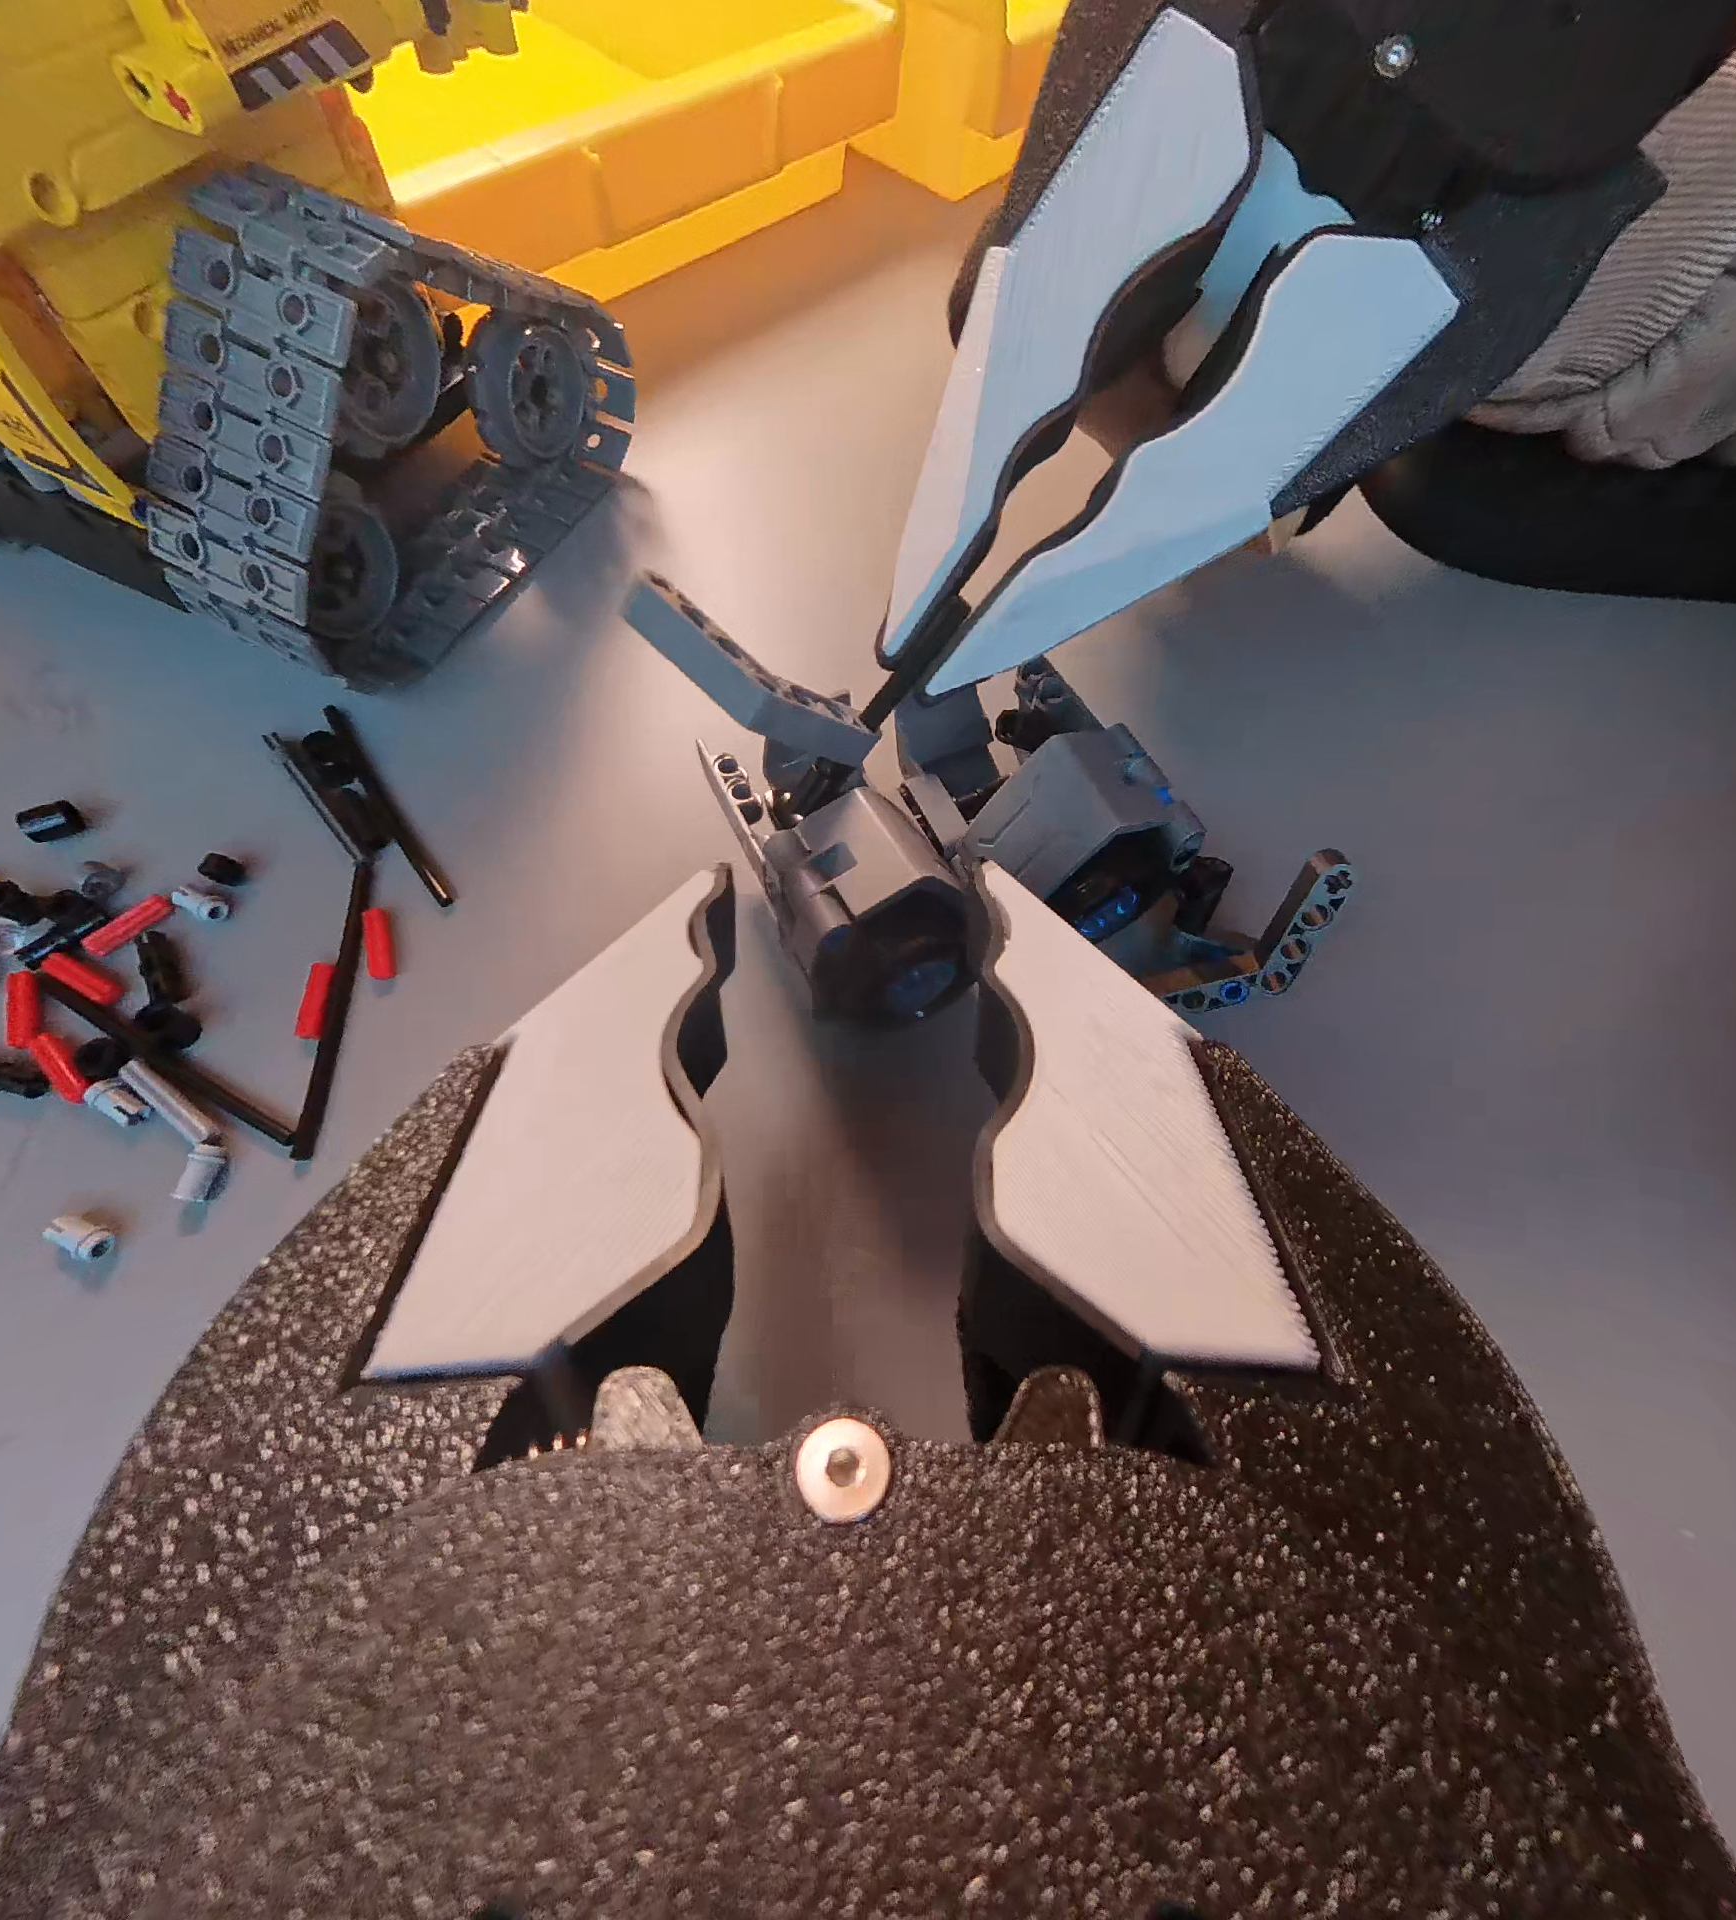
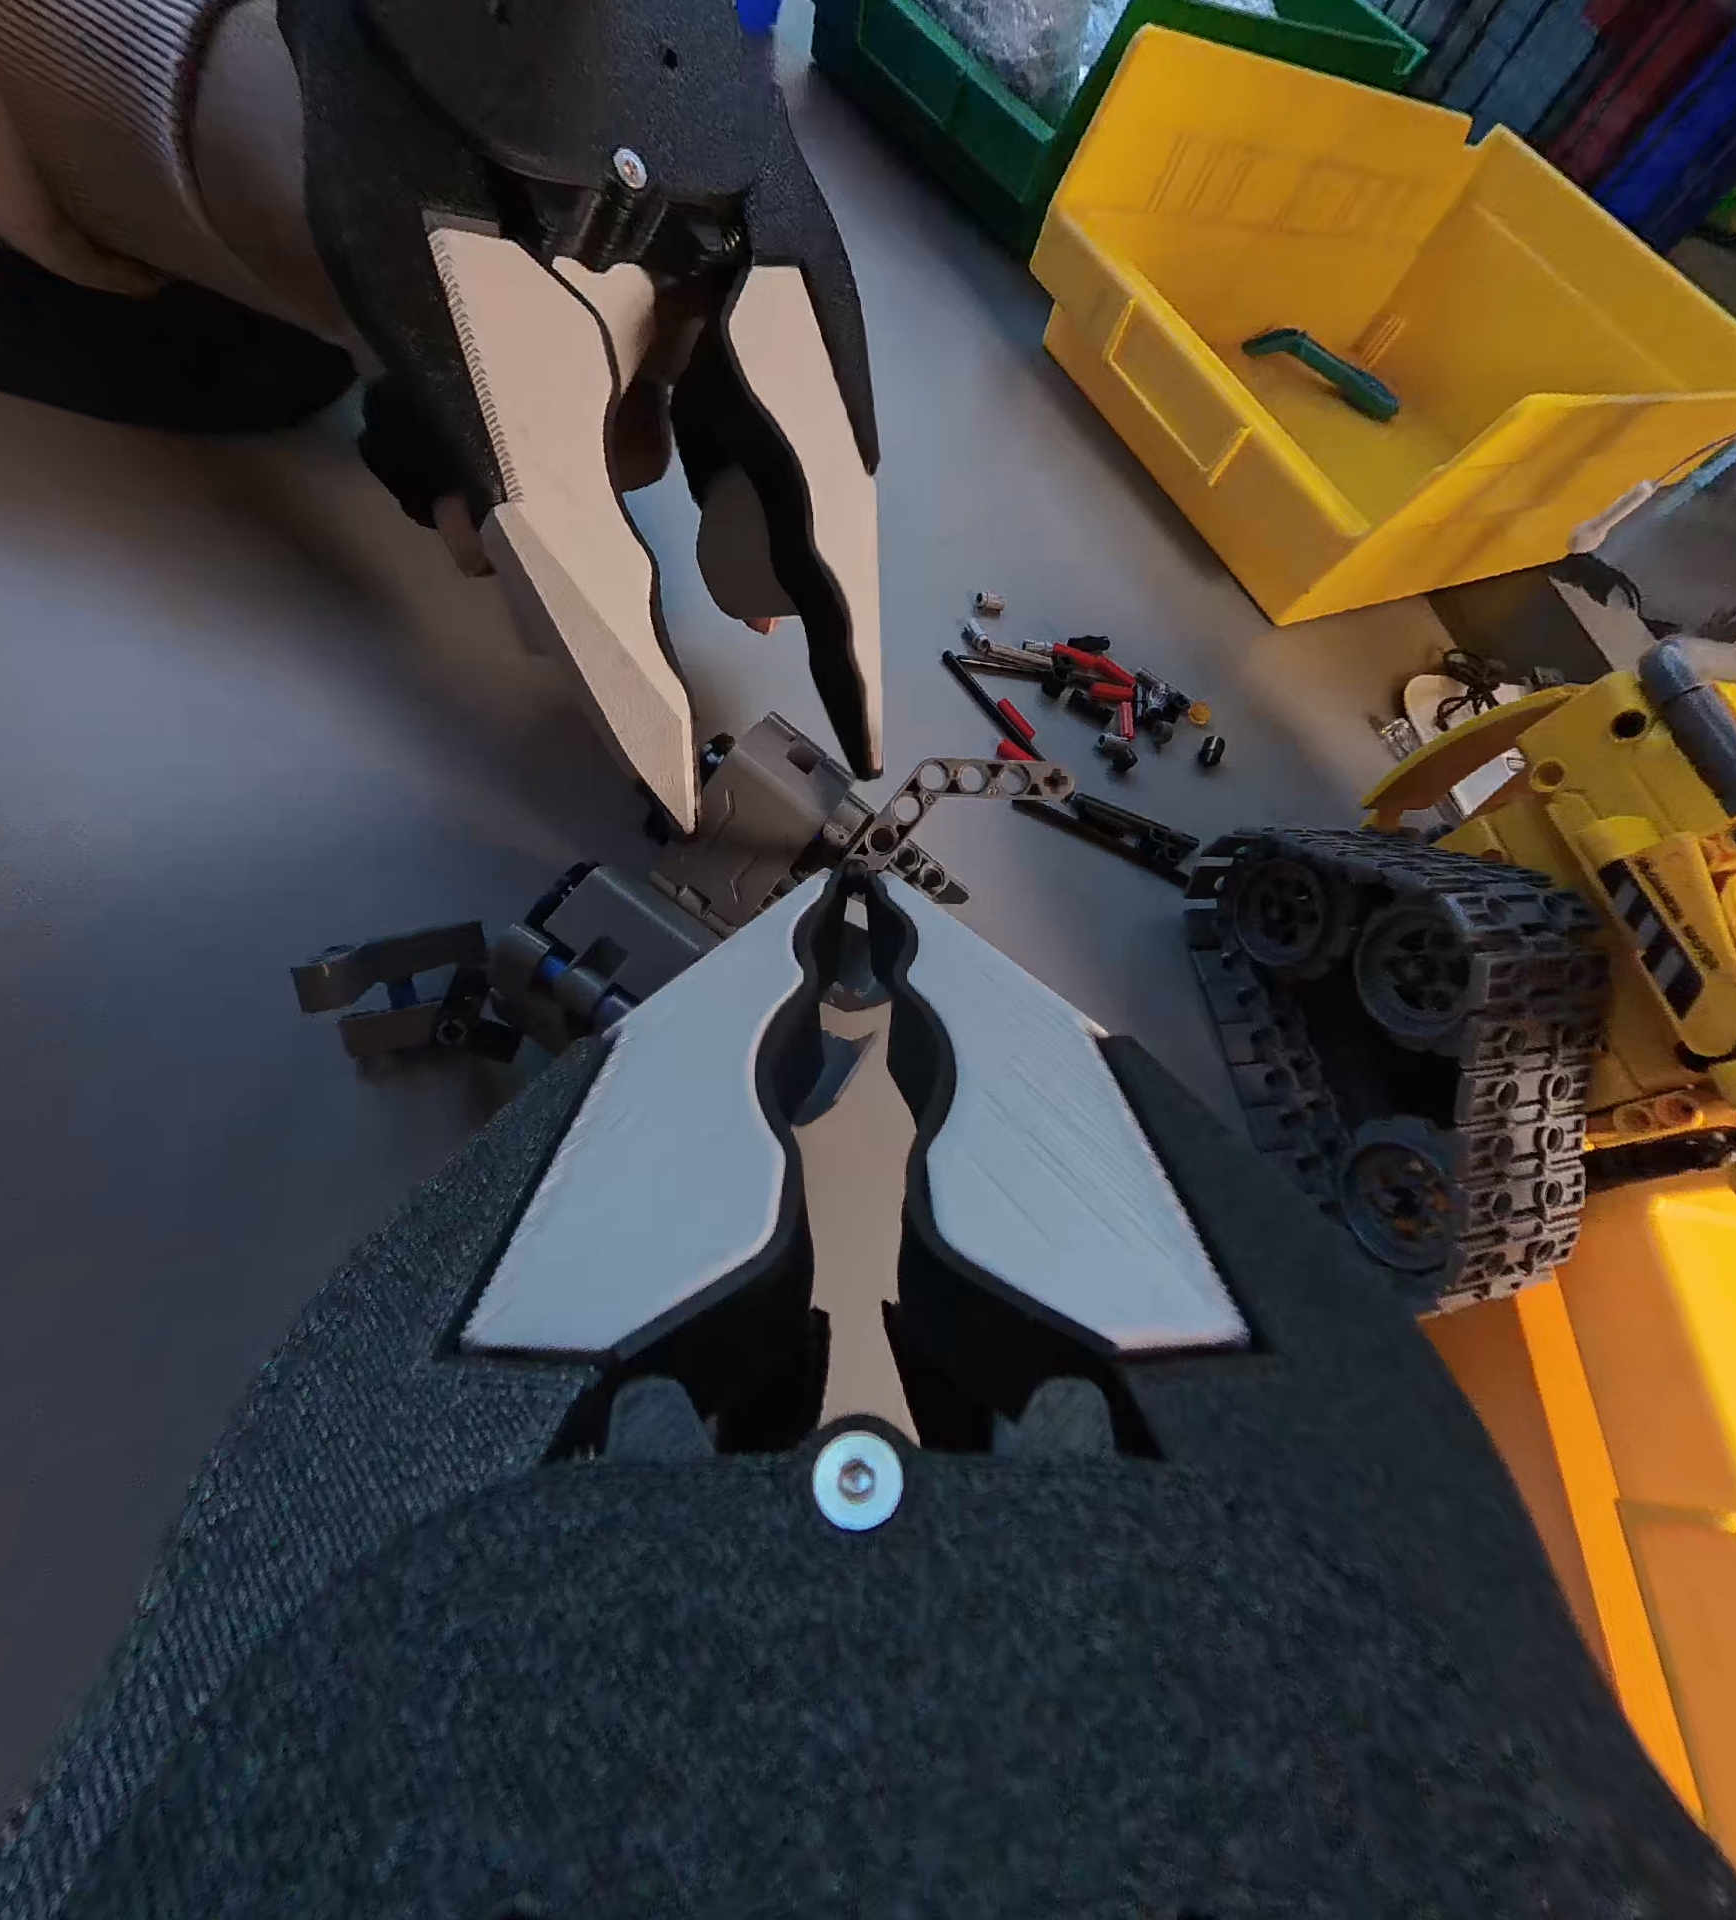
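Observation:
A grey building-brick assembly with two motor blocks lies on the grey table. My left gripper (image 1: pixel 853 894) is closed around the nearer motor block (image 1: pixel 843 842), one finger on each side; it also shows in the right wrist view (image 2: pixel 776 790) gripping that block (image 2: pixel 770 805). My right gripper (image 2: pixel 851 883) is shut on a thin black axle (image 1: pixel 885 701), whose tip meets the assembly beside a grey bent beam (image 1: pixel 739 665) (image 2: pixel 968 784). The right gripper shows in the left wrist view (image 1: pixel 911 665) coming down from the upper right. The second motor block (image 1: pixel 1072 810) lies beside the first.
A yellow tracked vehicle model (image 1: pixel 220 364) (image 2: pixel 1466 1039) stands close by. Several loose red, black and grey pins and axles (image 1: pixel 85 987) (image 2: pixel 1103 686) lie scattered. A yellow bin (image 2: pixel 1363 343) and a green bin (image 2: pixel 947 94) stand behind. A person's sleeve (image 1: pixel 1674 312) shows. Tip to tip, the grippers are about 4 cm apart.

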`<action>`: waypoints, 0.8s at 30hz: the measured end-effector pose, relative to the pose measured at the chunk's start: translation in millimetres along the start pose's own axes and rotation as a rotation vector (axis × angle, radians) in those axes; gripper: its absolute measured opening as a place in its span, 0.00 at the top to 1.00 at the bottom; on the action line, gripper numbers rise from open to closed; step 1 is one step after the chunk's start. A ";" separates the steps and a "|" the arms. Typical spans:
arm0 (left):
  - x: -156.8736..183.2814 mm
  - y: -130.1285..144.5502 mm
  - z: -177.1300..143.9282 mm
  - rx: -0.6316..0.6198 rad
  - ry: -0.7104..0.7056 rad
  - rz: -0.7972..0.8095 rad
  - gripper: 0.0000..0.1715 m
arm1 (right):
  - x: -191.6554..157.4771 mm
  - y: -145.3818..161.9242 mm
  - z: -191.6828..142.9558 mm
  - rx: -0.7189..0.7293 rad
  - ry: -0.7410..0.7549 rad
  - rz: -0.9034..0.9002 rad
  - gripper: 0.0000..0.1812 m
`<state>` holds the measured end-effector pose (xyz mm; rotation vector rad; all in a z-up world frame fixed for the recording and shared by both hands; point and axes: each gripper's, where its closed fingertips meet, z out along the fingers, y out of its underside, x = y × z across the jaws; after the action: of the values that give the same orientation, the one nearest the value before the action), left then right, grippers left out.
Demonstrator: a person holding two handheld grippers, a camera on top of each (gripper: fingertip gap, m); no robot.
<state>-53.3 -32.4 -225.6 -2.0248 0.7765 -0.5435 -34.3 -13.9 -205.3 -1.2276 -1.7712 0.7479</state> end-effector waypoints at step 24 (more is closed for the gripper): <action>-2.9 -2.6 22.6 -0.083 -0.079 -0.012 0.79 | -4.5 3.5 -3.3 -0.010 0.108 -0.224 0.98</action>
<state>-40.3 -16.3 -235.4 -2.1155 0.7509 -0.4414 -29.0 -16.9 -208.0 -1.0346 -1.7883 0.5340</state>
